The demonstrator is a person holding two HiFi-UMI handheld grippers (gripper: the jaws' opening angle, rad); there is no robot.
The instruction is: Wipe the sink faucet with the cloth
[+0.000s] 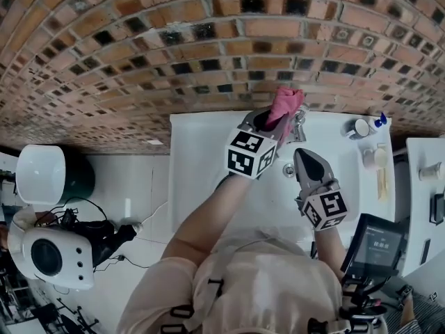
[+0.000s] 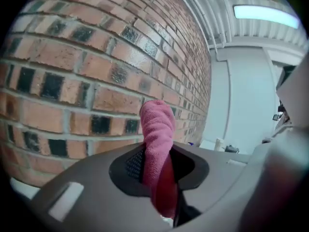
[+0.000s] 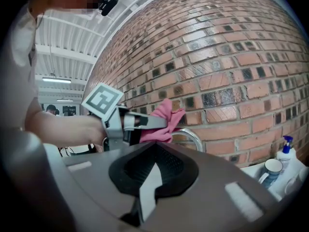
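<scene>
My left gripper (image 1: 277, 120) clamped on pink cloth (image 1: 286, 103). Cloth pressed over top of faucet (image 1: 300, 125) at 12 o'clock edge of sink (image 1: 201, 152). Spout seems to reach toward 6 o'clock. My right gripper (image 1: 306, 160) closed, empty, at faucet's 6 o'clock. Left nearer; wipe likely along spout.

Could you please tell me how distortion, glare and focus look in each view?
Head view: fisheye bows the brick wall into an arc. Left gripper view: the ceiling light glares, the pink cloth is sharp, edges vignette black. Right gripper view: the brick courses bulge outward and the corners go black.
</scene>
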